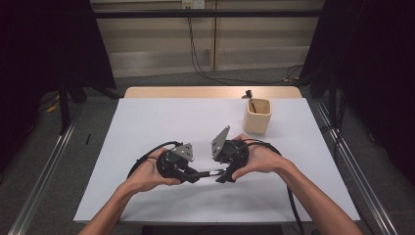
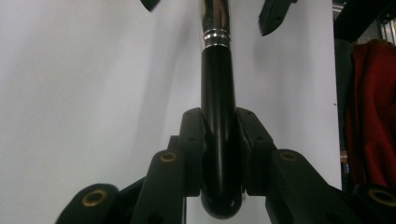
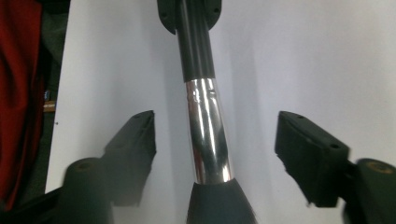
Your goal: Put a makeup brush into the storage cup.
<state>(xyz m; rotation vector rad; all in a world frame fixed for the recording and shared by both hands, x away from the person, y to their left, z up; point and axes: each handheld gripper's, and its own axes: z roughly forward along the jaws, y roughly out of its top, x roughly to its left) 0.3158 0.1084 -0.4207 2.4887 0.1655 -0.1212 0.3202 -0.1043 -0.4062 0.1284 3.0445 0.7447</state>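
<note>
Left gripper (image 1: 195, 175): clenched on the black handle of the makeup brush (image 2: 218, 116).
Right gripper (image 1: 221, 175): released, jaws apart either side of the brush's chrome ferrule (image 3: 208, 130), not touching.
Brush: level between both grippers above the table (image 1: 161, 122).

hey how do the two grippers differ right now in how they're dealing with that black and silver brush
The left gripper is shut on the brush, its pads clamping the black handle; the right gripper stands open, its pads clear of the silver ferrule between them. The left holds the handle end, the right straddles the bristle end. Both are hand-held above the white table, facing each other.
</note>
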